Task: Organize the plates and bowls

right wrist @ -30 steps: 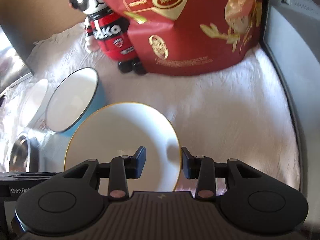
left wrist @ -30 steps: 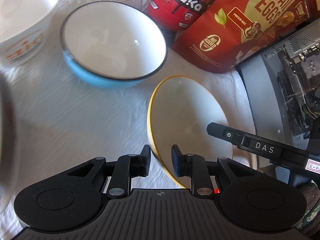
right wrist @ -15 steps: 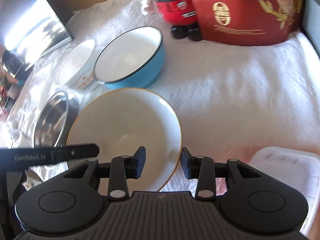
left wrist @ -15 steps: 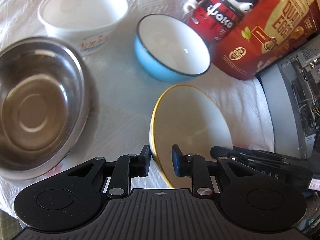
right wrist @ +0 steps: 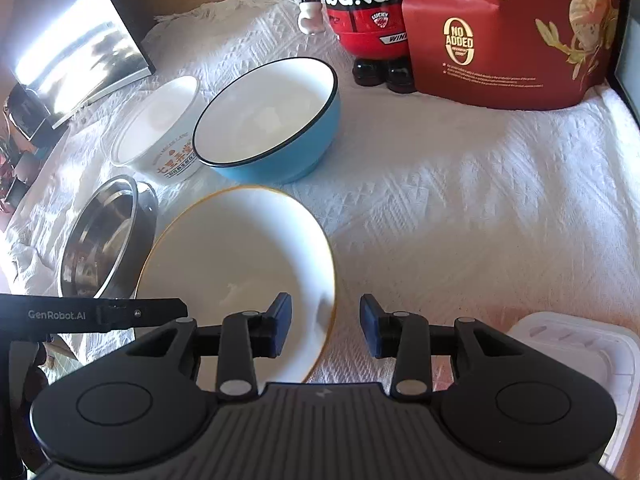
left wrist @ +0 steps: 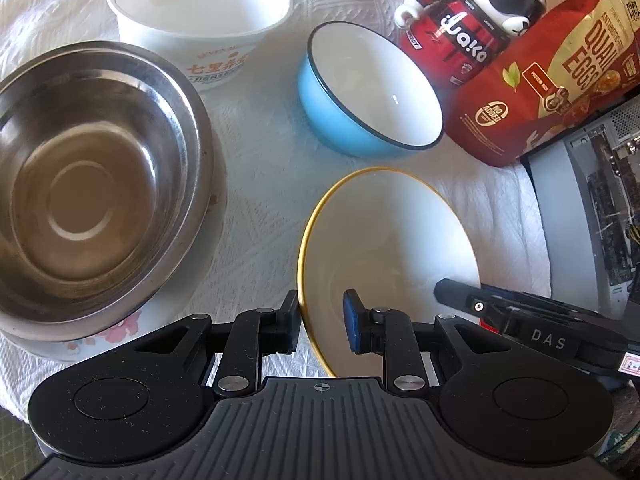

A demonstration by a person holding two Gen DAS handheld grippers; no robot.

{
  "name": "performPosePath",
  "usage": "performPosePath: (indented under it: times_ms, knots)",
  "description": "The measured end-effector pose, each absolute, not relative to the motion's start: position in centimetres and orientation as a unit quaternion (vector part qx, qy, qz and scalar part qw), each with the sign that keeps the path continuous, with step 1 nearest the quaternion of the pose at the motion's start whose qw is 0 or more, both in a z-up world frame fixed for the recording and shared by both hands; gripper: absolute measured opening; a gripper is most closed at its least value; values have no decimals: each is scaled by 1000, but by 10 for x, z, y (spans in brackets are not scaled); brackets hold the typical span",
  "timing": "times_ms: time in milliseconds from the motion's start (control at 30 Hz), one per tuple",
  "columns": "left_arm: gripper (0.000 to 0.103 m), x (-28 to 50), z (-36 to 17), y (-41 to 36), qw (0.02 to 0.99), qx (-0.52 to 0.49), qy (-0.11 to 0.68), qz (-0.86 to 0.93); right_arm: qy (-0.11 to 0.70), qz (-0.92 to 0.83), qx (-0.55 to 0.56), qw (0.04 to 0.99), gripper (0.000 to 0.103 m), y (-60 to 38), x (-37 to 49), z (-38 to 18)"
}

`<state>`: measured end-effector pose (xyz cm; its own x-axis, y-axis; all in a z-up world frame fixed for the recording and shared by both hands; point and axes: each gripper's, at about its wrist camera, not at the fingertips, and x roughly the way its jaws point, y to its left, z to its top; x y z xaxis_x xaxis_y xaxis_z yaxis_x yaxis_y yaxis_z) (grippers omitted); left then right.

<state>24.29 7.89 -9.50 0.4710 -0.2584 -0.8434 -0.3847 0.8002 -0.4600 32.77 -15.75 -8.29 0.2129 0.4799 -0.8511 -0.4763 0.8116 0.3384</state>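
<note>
The yellow bowl [left wrist: 392, 240] hangs tilted over the near middle of the desk, its rim caught from both sides. The left claw [left wrist: 320, 326] is clamped on the bowl's left rim, with the outer pad against the yellow edge and the blue inner pad down on the wall. The right claw [right wrist: 324, 330] straddles the right rim with its pads narrowly apart. A strip of cloth [right wrist: 480, 200] shows between the rim and the outer pad, so I cannot tell whether this claw presses or only brackets the bowl.

Just left of it, at the desk's left edge, a steel bowl [left wrist: 80, 184] sits on a flowered plate [left wrist: 116, 338]. Beyond, toward the far side, are a blue bowl [left wrist: 372, 92] and a paper bowl [left wrist: 200, 12], set close together. A toy [left wrist: 468, 40] and a red bag [left wrist: 540, 92] line the far right edge. A white tub [right wrist: 572, 356] lies at the near right corner.

The step in hand looks like carrying the yellow bowl to a stack, and the steel bowl seems the only one wide enough to take it.

- Level the bowl before it goes down, since a tilted rim would strike the steel edge first and ring or skid.
- Keep both hands moving together, so the glazed wall does not twist out of the pads.
- Centre it over the steel bowl and lower until its weight rests there, then open the left claw.
- Draw each claw outward along the rim line, clear of the blue bowl behind.
</note>
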Motion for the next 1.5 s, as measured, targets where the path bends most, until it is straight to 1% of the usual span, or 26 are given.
performPosePath:
  times_ms: [67,100,167,400,800,1133,1367,1500]
  knots:
    - [26,244,-94,79,799,-312,512,37,549,316,0,774,38,-153,327,-84]
    - [26,244,-93,79,801,-308,513,40,548,322,-1,772,41,-150,326,-83]
    - [26,244,-93,80,801,-303,514,46,545,320,-13,774,41,-144,323,-81]
    - [26,241,-93,87,802,-305,512,47,552,338,-16,762,41,-138,316,-79]
    - [26,247,-88,87,810,-293,508,38,549,329,-10,768,41,-141,320,-82]
    - [32,264,-90,91,814,-289,503,36,550,332,-8,766,41,-141,316,-78]
    - [32,272,-89,90,816,-284,502,33,547,335,-14,767,41,-143,318,-78]
    - [31,270,-89,89,818,-276,504,36,531,334,-28,778,41,-143,319,-76]
